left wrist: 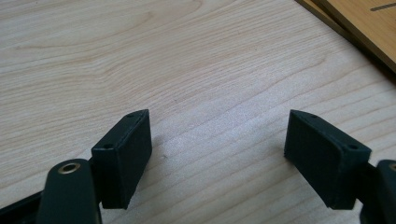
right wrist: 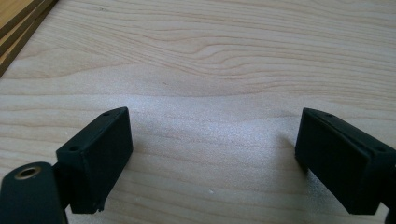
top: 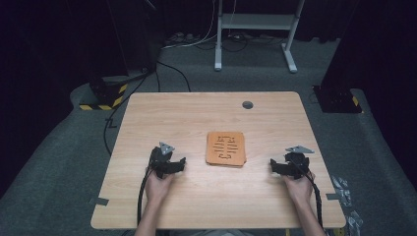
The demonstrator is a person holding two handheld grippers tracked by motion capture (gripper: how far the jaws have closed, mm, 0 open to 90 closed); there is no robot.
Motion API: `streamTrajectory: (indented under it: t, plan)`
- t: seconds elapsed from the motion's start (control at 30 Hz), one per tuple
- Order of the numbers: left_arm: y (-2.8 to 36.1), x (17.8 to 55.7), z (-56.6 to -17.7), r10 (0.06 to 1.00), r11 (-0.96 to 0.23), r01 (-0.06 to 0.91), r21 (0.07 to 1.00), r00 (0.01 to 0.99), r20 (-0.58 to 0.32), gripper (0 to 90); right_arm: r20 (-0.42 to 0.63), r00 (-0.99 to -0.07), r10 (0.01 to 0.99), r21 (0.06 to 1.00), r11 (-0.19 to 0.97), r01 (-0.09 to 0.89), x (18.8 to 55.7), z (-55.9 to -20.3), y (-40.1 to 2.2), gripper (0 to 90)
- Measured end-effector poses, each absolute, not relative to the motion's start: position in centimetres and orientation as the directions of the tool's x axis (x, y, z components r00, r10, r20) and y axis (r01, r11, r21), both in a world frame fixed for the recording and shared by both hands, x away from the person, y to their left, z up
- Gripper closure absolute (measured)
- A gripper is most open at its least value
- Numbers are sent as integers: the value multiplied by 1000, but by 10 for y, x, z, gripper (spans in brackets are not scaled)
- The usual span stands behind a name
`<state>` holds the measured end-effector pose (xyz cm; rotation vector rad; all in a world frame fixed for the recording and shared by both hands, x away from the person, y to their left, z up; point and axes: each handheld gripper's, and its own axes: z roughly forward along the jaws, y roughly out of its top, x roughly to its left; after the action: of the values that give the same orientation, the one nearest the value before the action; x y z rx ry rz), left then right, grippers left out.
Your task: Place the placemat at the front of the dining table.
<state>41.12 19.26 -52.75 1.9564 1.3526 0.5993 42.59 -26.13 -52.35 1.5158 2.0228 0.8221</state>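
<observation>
A small stack of orange-brown wooden boards [top: 225, 148] with slots cut in the top one lies at the middle of the light wooden table [top: 206, 113]. My left gripper [top: 178, 164] rests on the table to the left of the stack, pointing toward it, its jaws wide open over bare wood [left wrist: 217, 140]. A corner of the stack [left wrist: 359, 28] shows at the upper right of the left gripper view. My right gripper [top: 273, 164] sits to the right of the stack, also open with nothing between its jaws [right wrist: 212, 140]. The stack's edge [right wrist: 18, 23] shows at the upper left there.
A grey round cable grommet [top: 247, 104] is set in the table near its far edge. Beyond the table stand a white metal frame [top: 255, 29], cables on the grey floor and dark stands with yellow-black striped feet [top: 105, 98]. Tape scraps lie at the table's right.
</observation>
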Motion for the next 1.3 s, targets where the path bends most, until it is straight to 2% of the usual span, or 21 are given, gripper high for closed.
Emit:
streamTrajectory:
  t: [0.13,0.53,0.73,0.87,0.97,1.3]
  plan:
    - [193,411,-527,934,-234,625,745,356,-5,232,-10,-273,962,703,201,683,427,-522,-263,149]
    - [193,411,-527,935,-233,625,745,356,-6,233,-24,-281,959,713,214,668,428,-524,-264,140]
    - [193,411,-527,935,-233,625,745,356,-6,233,0,-281,960,694,202,691,427,-521,-266,146]
    - [193,411,-527,935,-233,625,745,356,-6,233,27,-263,964,708,167,686,427,-519,-269,133]
    - [193,411,-527,935,-233,625,745,356,-6,233,6,-256,967,733,170,659,425,-515,-269,134]
    - [193,411,-527,935,-232,625,745,355,-6,233,48,-323,945,742,184,645,431,-499,-254,169]
